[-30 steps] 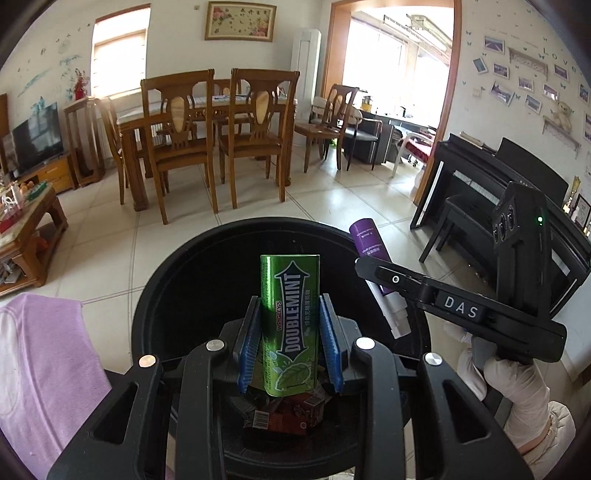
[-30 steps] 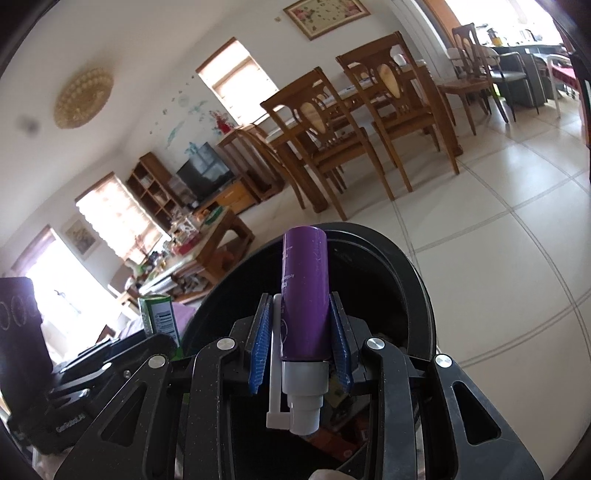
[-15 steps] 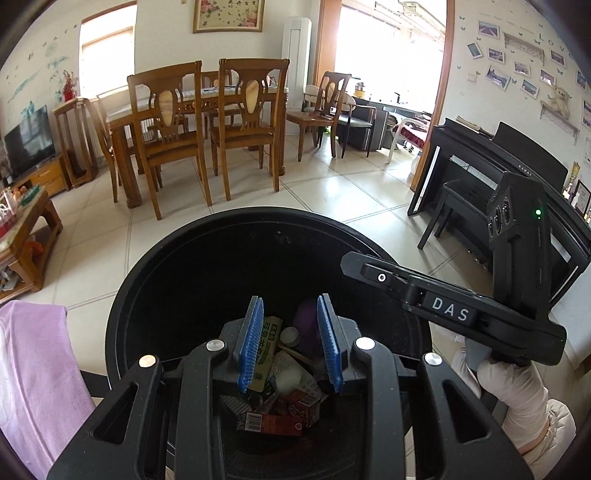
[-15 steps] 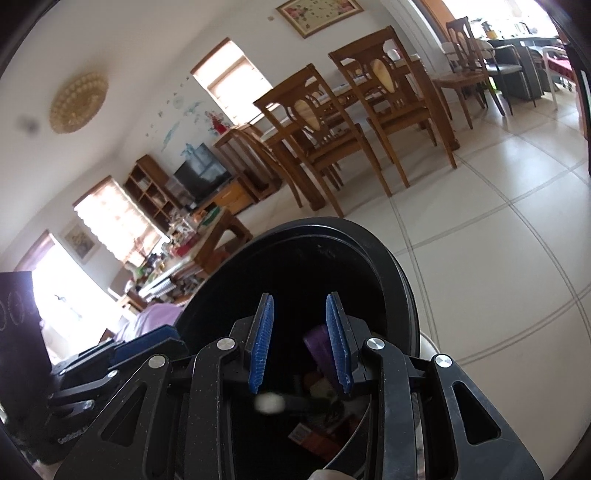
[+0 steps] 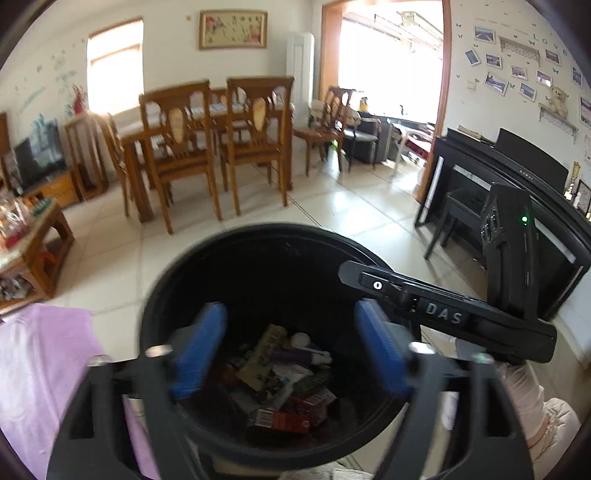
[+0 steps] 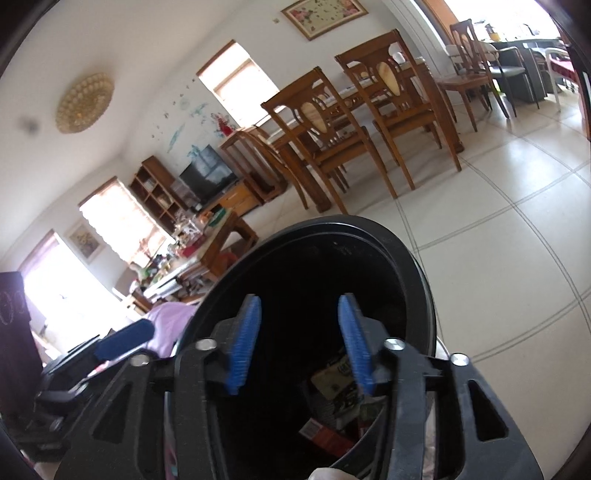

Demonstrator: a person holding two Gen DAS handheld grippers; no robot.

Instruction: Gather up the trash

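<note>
Hovering over the black bin (image 5: 207,266), the left gripper (image 5: 288,354) and right gripper (image 6: 299,343), jaws just opening, stand empty, trash (image 5: 280,376) lying directly below, low in frame.

One black bin, two tongs, a heap of trash too jumbled to count exactly.

One round black bin (image 5: 173,295) stands on the floor, with two tongs over it: the left tongs (image 5: 291,350) and the right tongs (image 6: 299,343), each with two blue pads. Inside the bin lies one purple tube (image 5: 295,356), one pale green gum pack (image 5: 264,356), one red carton (image 5: 280,421) and several more wrappers, too jumbled to number. One purple cloth (image 5: 40,376) lies beside the bin. At least four wooden chairs (image 5: 177,155) stand around one dining table (image 5: 129,147). One black piano (image 5: 480,173), one television (image 6: 208,175), one framed picture (image 5: 232,29) and one low wooden coffee table (image 5: 33,240) are also visible.
</note>
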